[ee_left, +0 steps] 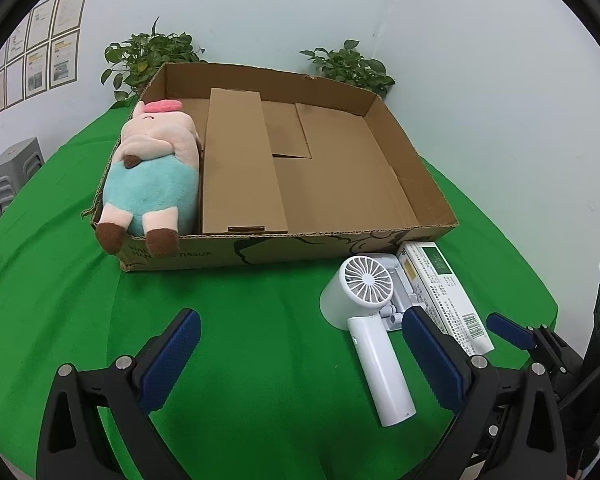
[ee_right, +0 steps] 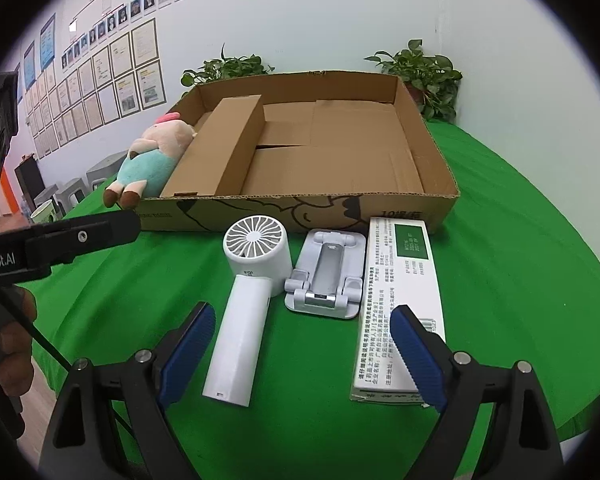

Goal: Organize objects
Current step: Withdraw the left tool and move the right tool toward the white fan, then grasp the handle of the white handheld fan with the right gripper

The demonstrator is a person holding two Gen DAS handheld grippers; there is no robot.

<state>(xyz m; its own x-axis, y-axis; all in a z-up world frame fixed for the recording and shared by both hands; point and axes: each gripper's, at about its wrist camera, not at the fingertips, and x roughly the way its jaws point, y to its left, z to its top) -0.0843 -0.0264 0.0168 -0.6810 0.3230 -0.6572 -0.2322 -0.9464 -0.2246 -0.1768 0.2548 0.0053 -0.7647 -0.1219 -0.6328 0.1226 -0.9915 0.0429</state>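
A shallow cardboard box (ee_left: 284,250) (ee_right: 380,206) stands on the green table. A plush pig (ee_left: 152,172) (ee_right: 152,156) lies in its left compartment, feet over the front wall. In front of the box lie a white hand fan (ee_left: 374,332) (ee_right: 248,304), a grey folding phone stand (ee_left: 400,284) (ee_right: 326,276) and a long white carton with a green label (ee_left: 440,284) (ee_right: 404,276). My left gripper (ee_left: 302,316) is open above bare cloth, left of the fan. My right gripper (ee_right: 303,310) is open, low over the fan handle, stand and carton, nothing held.
A cardboard divider (ee_left: 240,168) splits the box; the wide right part holds only flat cardboard. Two potted plants (ee_left: 152,56) (ee_right: 424,72) stand behind it. Grey stools (ee_right: 100,172) and a paper cup (ee_right: 44,212) sit beyond the table's left edge.
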